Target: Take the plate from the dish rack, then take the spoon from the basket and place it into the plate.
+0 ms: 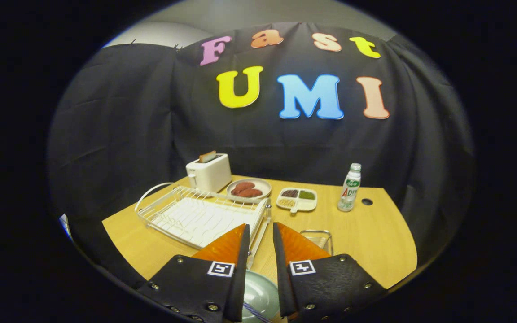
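A pale green plate point(260, 294) lies on the wooden table right under my gripper point(260, 229), seen through the gap low between the fingers. A thin blue-and-white striped handle point(254, 312), apparently the spoon, lies across the plate's near part. The fingers stand a narrow gap apart, with nothing between their tips. The white wire dish rack point(198, 215) sits just beyond the left finger with no dishes in it. A small wire basket point(317, 237) peeks out behind the right finger.
Behind the rack stand a white toaster point(209, 172) and a plate of reddish food point(249, 188). A divided snack dish point(297, 198) and a small bottle point(349, 187) stand farther right, near a hole point(366, 202) in the table. Bare table point(375, 242) stretches to the right.
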The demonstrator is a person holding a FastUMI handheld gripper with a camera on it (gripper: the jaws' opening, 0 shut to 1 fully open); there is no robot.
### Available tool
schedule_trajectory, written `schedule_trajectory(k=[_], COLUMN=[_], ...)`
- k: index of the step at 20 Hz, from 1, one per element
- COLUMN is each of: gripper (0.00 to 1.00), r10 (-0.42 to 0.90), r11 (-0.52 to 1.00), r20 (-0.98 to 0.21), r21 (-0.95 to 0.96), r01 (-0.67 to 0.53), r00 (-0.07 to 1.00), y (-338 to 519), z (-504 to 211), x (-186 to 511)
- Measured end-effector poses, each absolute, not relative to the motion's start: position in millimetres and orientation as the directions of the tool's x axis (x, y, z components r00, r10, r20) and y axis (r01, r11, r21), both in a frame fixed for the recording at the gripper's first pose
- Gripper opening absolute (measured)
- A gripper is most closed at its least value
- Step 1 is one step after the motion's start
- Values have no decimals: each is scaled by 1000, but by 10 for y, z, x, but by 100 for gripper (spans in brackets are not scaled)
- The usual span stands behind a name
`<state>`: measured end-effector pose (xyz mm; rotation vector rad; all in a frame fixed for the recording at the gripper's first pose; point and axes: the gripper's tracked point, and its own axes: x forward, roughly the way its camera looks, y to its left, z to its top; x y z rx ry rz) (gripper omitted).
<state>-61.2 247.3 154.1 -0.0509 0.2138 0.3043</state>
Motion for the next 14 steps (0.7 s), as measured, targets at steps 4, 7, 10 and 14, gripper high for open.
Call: schedule_trajectory(k=[4, 7, 10, 14], gripper=[30, 99, 97, 97], r10=[184, 136, 108, 91], r11=[982, 991, 994, 996], r20=[-53, 2, 31, 20], r21=[-40, -20, 13, 4], r01=[-186, -136, -108, -91], r00=[982, 991, 994, 996], y=[1977, 1739, 1603, 1399], z=[2339, 2620, 2710, 2534], x=[-474, -356, -298, -365])
